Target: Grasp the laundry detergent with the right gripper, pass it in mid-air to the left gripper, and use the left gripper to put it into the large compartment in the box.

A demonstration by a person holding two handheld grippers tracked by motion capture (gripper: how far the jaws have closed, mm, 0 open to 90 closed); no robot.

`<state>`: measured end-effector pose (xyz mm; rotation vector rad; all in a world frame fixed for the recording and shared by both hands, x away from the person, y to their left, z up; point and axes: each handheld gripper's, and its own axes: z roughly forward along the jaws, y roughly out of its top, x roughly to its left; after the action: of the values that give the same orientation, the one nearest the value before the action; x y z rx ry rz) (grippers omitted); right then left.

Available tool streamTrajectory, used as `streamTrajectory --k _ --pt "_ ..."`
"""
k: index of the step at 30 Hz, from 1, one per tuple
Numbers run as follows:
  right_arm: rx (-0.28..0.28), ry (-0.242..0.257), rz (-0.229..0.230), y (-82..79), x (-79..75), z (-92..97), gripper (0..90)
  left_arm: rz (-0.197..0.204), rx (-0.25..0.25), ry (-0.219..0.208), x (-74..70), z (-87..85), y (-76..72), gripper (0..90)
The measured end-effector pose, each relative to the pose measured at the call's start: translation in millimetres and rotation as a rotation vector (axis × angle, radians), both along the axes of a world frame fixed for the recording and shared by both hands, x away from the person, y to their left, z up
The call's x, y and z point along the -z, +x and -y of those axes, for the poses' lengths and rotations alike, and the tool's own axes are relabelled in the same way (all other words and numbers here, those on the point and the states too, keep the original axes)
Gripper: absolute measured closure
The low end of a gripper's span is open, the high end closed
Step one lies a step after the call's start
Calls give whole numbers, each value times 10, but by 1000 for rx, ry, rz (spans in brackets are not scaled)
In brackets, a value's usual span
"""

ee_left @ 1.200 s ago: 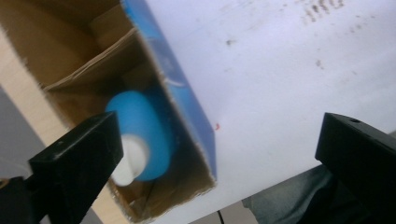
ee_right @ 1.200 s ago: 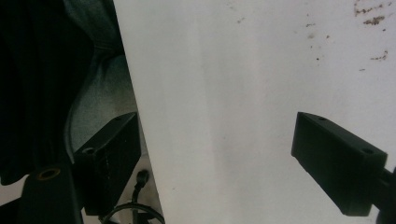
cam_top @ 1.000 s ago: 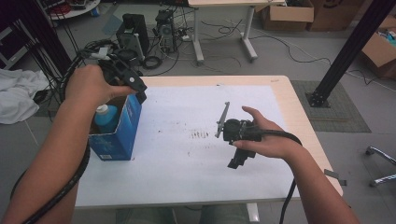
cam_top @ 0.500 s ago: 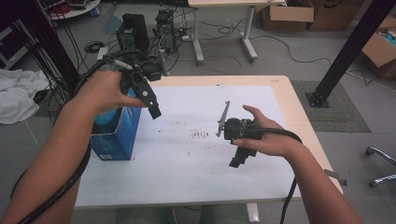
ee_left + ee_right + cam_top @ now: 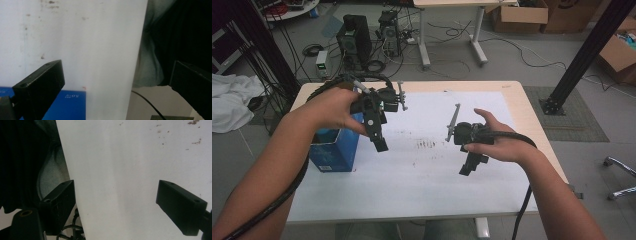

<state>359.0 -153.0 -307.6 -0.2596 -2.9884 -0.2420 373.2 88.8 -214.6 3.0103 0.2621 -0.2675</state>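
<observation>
Left gripper (image 5: 381, 145) hangs beside the blue box (image 5: 333, 150), jaws apart (empty); right gripper (image 5: 467, 169) likewise gapes over the table (image 5: 437, 200).

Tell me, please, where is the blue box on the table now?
In the high view the blue box stands on the left part of the white table, near its left edge, just below the left gripper.

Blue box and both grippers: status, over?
Left gripper open, empty, beside blue box. Right gripper open, empty, over white sheet. Nothing in the way.
</observation>
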Motion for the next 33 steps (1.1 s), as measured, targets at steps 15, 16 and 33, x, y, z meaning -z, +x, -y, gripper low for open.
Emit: streamTrajectory --k 15,16,33 --pt "23 -13 -18 22 -22 50 157 -7 69 37 93 124 -126 1" --pt "22 -13 -16 25 -24 48 157 -2 73 34 85 133 -130 1" --pt "26 -7 -16 30 -26 44 157 -6 98 33 91 199 -163 1"
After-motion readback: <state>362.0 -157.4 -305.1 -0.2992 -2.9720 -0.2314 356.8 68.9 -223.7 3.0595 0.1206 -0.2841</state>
